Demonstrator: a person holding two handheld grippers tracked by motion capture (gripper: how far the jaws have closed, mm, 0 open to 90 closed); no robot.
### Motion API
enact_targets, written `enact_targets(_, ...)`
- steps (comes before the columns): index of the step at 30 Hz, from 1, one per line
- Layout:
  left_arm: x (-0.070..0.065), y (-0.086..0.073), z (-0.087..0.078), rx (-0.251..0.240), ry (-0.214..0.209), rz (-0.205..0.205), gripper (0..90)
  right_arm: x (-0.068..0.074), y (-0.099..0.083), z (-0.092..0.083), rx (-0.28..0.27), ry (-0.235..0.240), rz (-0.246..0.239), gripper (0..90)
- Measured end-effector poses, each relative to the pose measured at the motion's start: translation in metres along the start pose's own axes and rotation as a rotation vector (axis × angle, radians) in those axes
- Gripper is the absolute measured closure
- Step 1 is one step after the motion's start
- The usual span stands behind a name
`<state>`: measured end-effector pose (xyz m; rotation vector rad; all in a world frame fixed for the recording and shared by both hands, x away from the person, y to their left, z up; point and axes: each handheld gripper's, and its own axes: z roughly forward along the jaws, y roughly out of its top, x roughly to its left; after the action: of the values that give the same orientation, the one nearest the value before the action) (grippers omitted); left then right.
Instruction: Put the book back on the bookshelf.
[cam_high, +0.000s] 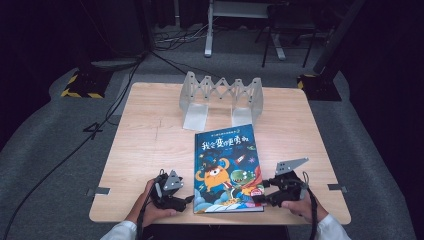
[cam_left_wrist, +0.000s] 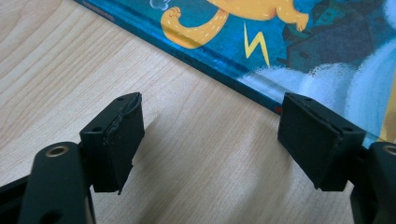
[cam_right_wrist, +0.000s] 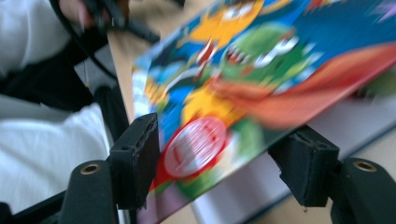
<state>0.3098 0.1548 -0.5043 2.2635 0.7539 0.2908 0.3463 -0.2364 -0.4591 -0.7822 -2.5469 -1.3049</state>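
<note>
The left tongs (cam_high: 186, 199) are standing wide apart on the bare desk (cam_high: 150, 140), gripping nothing, one jaw nearly meeting the blue edge of the picture book (cam_high: 227, 170) near its front left corner. The book is lying flat near the front of the desk, ahead of a grey folding rack (cam_high: 221, 95). The right tongs (cam_high: 258, 199) are also gaping wide, straddling the lifted cover (cam_right_wrist: 261, 88) at the book's front right corner without pinching it.
</note>
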Motion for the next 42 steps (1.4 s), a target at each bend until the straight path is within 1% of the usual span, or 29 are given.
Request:
enact_targets(2,0.0,0.0,0.0,-0.001,-0.002,-0.001,23.2,-0.013,0.014,0.006,-0.015,0.049,0.014,34.7)
enact_targets(4,0.0,0.0,0.0,-0.001,-0.003,0.0,23.2,-0.02,0.023,0.013,-0.011,0.026,0.007,35.9)
enact_targets(6,0.0,0.0,0.0,0.001,-0.003,-0.003,23.2,-0.027,0.032,0.023,0.001,0.021,-0.002,35.0)
enact_targets(7,0.0,0.0,0.0,0.001,-0.002,-0.003,23.2,-0.03,0.035,0.026,0.006,0.02,0.001,34.7)
enact_targets(8,0.0,0.0,0.0,0.001,-0.002,-0.003,23.2,-0.033,0.037,0.029,0.0,0.026,0.007,35.4)
enact_targets(9,0.0,0.0,0.0,0.001,-0.003,-0.002,23.2,-0.033,0.037,0.029,0.0,0.026,0.007,35.4)
enact_targets(11,0.0,0.0,0.0,0.0,-0.005,-0.005,23.2,-0.038,0.04,0.032,-0.017,0.059,0.001,38.1)
enact_targets(14,0.0,0.0,0.0,0.001,-0.007,-0.003,23.1,-0.041,0.04,0.031,-0.059,0.086,0.001,48.6)
enact_targets(15,0.0,0.0,0.0,0.001,-0.007,-0.002,23.1,-0.04,0.04,0.03,-0.071,0.098,-0.004,49.5)
enact_targets(17,0.0,0.0,0.0,0.001,-0.007,-0.002,23.1,-0.037,0.041,0.029,-0.097,0.103,-0.035,51.2)
enact_targets(18,0.0,0.0,0.0,0.0,-0.008,0.0,23.1,-0.034,0.042,0.028,-0.11,0.095,-0.058,51.1)
enact_targets(20,0.0,0.0,0.0,0.002,-0.008,-0.002,23.0,-0.03,0.042,0.027,-0.119,0.077,-0.086,51.1)
enact_targets(22,0.001,-0.001,0.0,0.002,-0.023,0.012,21.5,-0.027,0.04,0.026,-0.131,0.064,-0.111,51.1)
enact_targets(24,0.001,-0.001,0.0,0.003,-0.028,0.013,20.3,-0.024,0.038,0.025,-0.146,0.053,-0.129,51.0)
enact_targets(27,0.001,0.001,0.0,0.013,-0.029,0.012,19.1,-0.017,0.035,0.022,-0.168,0.029,-0.168,51.0)
enact_targets(28,0.002,0.001,-0.001,0.014,-0.036,0.002,19.0,-0.014,0.034,0.021,-0.179,0.019,-0.189,51.0)
enact_targets(29,0.003,0.001,-0.001,0.015,-0.053,-0.011,18.8,-0.011,0.033,0.02,-0.186,0.009,-0.205,51.0)
enact_targets(30,0.003,0.002,-0.002,0.025,-0.065,-0.004,18.5,-0.007,0.032,0.018,-0.195,-0.005,-0.228,51.0)
enact_targets(31,0.003,0.002,-0.004,0.035,-0.067,-0.002,18.1,-0.003,0.03,0.015,-0.21,-0.02,-0.253,51.0)
enact_targets(32,0.003,0.003,-0.004,0.028,-0.078,-0.001,17.8,0.0,0.029,0.013,-0.22,-0.035,-0.272,51.0)
enact_targets(33,0.003,0.003,-0.004,0.028,-0.078,-0.001,17.1,0.0,0.029,0.013,-0.22,-0.035,-0.272,51.0)
enact_targets(34,0.003,0.006,-0.003,0.013,-0.097,-0.013,17.1,0.003,0.027,0.01,-0.229,-0.055,-0.291,51.0)
enact_targets(35,0.002,0.008,-0.003,0.003,-0.106,-0.022,16.5,0.007,0.025,0.006,-0.244,-0.08,-0.319,51.1)
enact_targets(37,0.001,0.013,0.0,-0.006,-0.123,-0.012,16.5,0.011,0.023,0.002,-0.262,-0.108,-0.356,51.0)
enact_targets(38,0.0,0.017,0.002,-0.01,-0.123,-0.018,15.9,0.013,0.021,0.001,-0.271,-0.121,-0.373,51.1)
enact_targets(40,0.0,0.023,0.007,-0.021,-0.135,-0.01,16.8,0.016,0.019,-0.002,-0.281,-0.139,-0.395,51.1)
enact_targets(42,0.0,0.028,0.011,-0.027,-0.135,-0.006,16.4,0.018,0.017,-0.003,-0.285,-0.146,-0.406,51.1)
